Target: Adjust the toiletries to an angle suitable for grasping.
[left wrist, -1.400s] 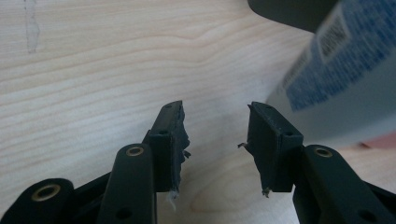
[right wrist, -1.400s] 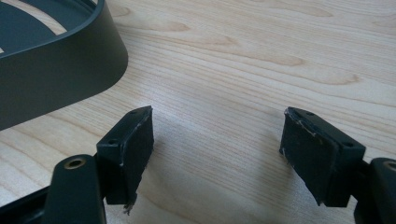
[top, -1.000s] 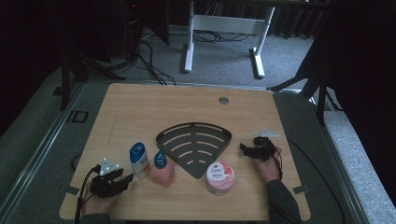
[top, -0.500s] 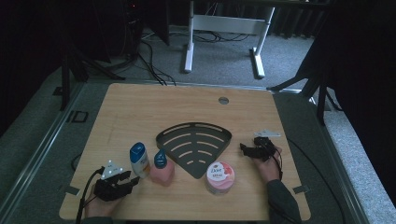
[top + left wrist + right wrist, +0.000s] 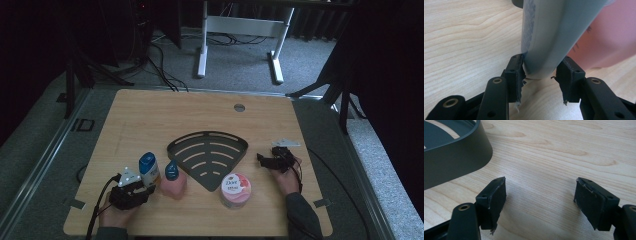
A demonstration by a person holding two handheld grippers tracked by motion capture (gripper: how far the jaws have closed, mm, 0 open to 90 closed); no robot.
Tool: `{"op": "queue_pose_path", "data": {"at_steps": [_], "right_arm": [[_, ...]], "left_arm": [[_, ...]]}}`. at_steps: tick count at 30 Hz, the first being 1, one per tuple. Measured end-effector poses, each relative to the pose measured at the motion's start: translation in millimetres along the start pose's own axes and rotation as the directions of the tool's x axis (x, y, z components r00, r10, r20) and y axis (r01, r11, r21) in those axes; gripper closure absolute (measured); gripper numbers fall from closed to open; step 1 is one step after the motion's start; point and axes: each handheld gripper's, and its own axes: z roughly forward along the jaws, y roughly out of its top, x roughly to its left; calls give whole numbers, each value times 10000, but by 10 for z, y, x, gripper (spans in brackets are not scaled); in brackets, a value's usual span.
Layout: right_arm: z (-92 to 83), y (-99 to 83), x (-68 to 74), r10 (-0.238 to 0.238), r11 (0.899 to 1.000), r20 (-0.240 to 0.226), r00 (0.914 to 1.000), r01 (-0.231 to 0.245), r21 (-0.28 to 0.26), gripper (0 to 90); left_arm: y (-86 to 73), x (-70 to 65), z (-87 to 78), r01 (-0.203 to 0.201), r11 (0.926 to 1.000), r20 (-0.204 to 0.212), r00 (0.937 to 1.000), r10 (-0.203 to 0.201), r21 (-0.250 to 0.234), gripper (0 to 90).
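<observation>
My left claw (image 5: pixel 541 75) has just been closing around the base of the white bottle (image 5: pixel 549 37). In the left gripper view the left pad (image 5: pixel 517 75) already touches the bottle's lower edge, while the right pad (image 5: pixel 567 77) sits just beside it with a thin gap, so I count this as nearly gripped, not yet clamped. In the high view the same claw (image 5: pixel 131 192) sits at the near left of the desk (image 5: pixel 150 115), against the bottle (image 5: pixel 149 170) with its blue cap, which stands upright.

I judge the bottle to be stiff plastic with a smooth, rounded, rather slippery wall, light to moderate in weight depending on how full it is. Taking it this low puts the mass above the pads, so it may tip as it lifts; a hold nearer the middle of the body would be steadier. The flat sides look better for the pads than the curved edges.

Just beside it stands a pink bottle (image 5: pixel 173 182), near enough that a swing could knock it. Farther right are the dark fan-shaped rack (image 5: pixel 207 157) and a pink Dove tub (image 5: pixel 235 189).

My right claw (image 5: pixel 540 200) stands wide with nothing between its pads, hovering over bare wood beside the rack (image 5: pixel 454 155), well apart from the bottles (image 5: pixel 274 161).
</observation>
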Motion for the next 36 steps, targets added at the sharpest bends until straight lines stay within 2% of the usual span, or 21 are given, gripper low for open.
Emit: {"op": "queue_pose_path", "data": {"at_steps": [9,19,25,32,36], "right_arm": [[0,0,0,3,10000,-3,10000,-3,0,251],[0,0,0,4,10000,-4,10000,-4,0,251],[0,0,-1,2,10000,-5,10000,-2,1,251],[0,0,-1,-2,10000,-4,10000,2,-3,251],[0,0,-1,-3,10000,-4,10000,3,-1,251]], "left_arm": [[126,45,127,165,9999,-313,9994,-165,-4,573],[400,269,385,282,9996,-719,9970,-285,-58,573],[478,369,484,313,9995,-732,9968,-314,-23,573],[537,435,566,399,9992,-802,9960,-396,20,571],[537,444,589,446,9988,-866,9953,-425,219,566]]}}
